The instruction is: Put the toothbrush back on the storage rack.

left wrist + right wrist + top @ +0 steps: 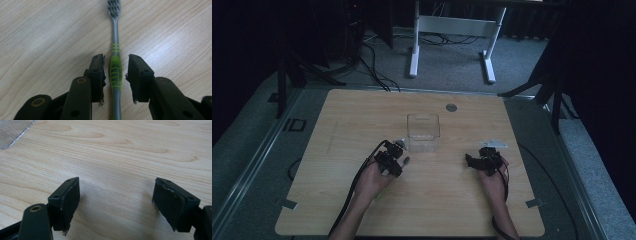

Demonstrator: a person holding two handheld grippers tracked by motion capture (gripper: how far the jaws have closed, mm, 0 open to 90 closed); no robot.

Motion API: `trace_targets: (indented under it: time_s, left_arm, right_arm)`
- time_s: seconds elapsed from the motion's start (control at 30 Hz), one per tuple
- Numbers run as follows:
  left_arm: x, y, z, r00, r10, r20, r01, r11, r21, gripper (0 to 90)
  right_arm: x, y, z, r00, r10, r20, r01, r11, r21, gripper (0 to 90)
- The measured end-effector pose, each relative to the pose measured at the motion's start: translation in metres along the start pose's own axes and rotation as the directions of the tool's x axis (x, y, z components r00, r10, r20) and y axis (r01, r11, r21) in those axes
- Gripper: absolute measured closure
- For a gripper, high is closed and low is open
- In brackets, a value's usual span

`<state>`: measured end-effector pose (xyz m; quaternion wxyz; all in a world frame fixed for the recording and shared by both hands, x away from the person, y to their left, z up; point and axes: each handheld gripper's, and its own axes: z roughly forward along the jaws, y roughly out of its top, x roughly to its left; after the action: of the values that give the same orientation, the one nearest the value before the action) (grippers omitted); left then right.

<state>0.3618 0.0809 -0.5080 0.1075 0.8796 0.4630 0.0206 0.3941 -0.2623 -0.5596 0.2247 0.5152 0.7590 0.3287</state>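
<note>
Jaws of the left gripper (115, 75) straddle the green grip of a toothbrush (116, 72) lying flat on the counter (50, 37), gaps showing on both sides. Right gripper (116, 200) rests with jaws wide over bare wood, right of the clear box (423, 131).

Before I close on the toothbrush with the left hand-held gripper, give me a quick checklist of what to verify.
1. Toothbrush lies between the left hand-held gripper jaws: ok.
2. Jaws straddle the green grip, not the bristles: ok.
3. Pads pressing on the handle: not ok, a gap shows on each side.
4. Toothbrush flat on the table: ok.
5. Right hand-held gripper open, nothing between its jaws: ok.
6. Clear container upright: ok; whether anything is inside: cannot tell.
</note>
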Motion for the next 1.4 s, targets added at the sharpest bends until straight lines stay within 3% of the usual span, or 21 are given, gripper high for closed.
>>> trace_targets:
  time_s: [0.73, 1.13, 1.4]
  left_arm:
    - [0.001, 0.001, 0.011, 1.0000, 0.003, 0.003, -0.003, 0.9990, 0.046, 75.2]
    - [0.000, 0.001, 0.010, 0.9997, 0.018, -0.018, -0.018, 0.9989, 0.044, 78.8]
    - [0.001, -0.002, 0.000, 0.9996, 0.016, -0.023, -0.016, 0.9998, 0.012, 79.0]
  right_arm:
    - [0.000, 0.000, 0.000, 1.0000, 0.000, 0.000, 0.000, 1.000, 0.000, 22.0]
    - [0.000, 0.000, 0.000, 1.0000, 0.000, 0.000, 0.000, 1.000, 0.000, 22.0]
    - [0.000, 0.000, 0.000, 1.0000, -0.001, 0.000, 0.001, 1.000, 0.000, 22.0]
